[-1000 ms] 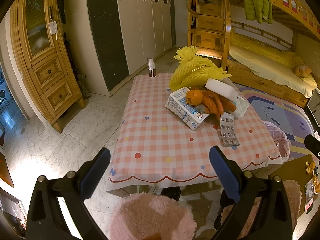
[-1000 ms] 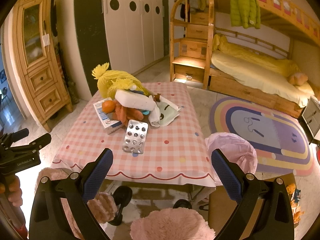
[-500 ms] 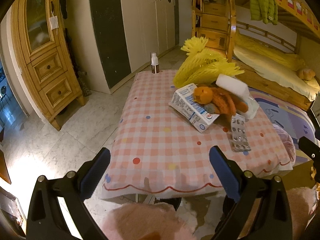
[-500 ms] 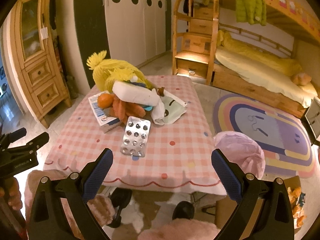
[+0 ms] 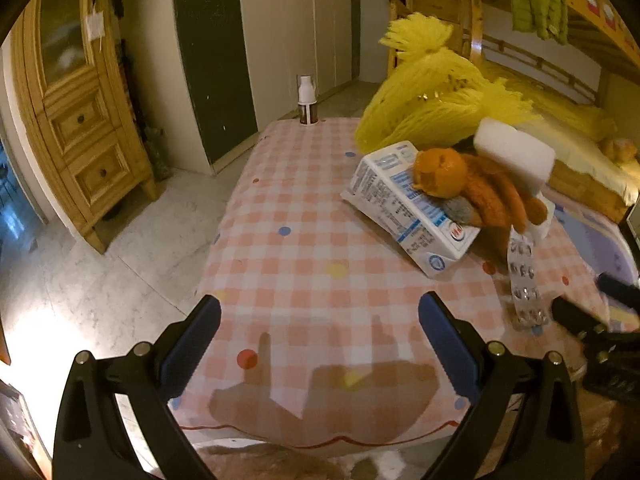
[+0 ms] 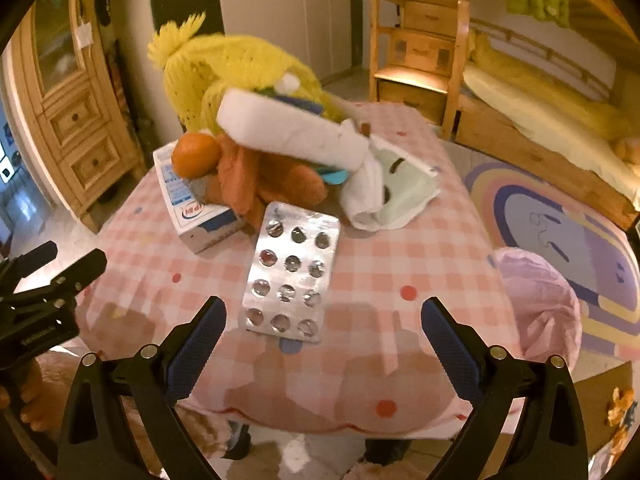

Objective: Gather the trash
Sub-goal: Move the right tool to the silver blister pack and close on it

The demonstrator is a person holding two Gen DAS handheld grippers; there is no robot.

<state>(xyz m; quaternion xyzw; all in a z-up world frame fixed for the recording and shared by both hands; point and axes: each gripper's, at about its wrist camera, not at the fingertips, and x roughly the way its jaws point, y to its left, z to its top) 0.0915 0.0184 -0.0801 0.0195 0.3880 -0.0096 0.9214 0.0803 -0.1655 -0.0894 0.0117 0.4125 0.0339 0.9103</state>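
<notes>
Pink-and-white checked cloth: covers the surface, scalloped red trim hanging over the near edge; coloured dots scattered across it.
Blister pack: silver foil, three columns of pockets, lying flat near the front edge of the surface, just ahead of the right gripper; its far end touches the heap.
Heap: milk carton on its side, an orange resting on it, an orange plush toy beside that, a white foam block tilted on top, a yellow knitted item behind, a pale green cloth at the right.
Small bottle: upright at the far left corner of the surface, well apart from the heap.
Open room: left half of the surface bare from front edge to bottle; right front corner bare beside the blister pack.
Pink bag: just off the right edge of the surface, over the rug.
Left gripper: jaws spread wide, nothing between them, above the bare front left of the surface; its shadow falls on the cloth.
Right gripper: jaws spread wide, empty, over the front edge, the blister pack's near end between the fingertips in view.
Hand: partly visible at the lower left, on the left gripper's handle.
</notes>
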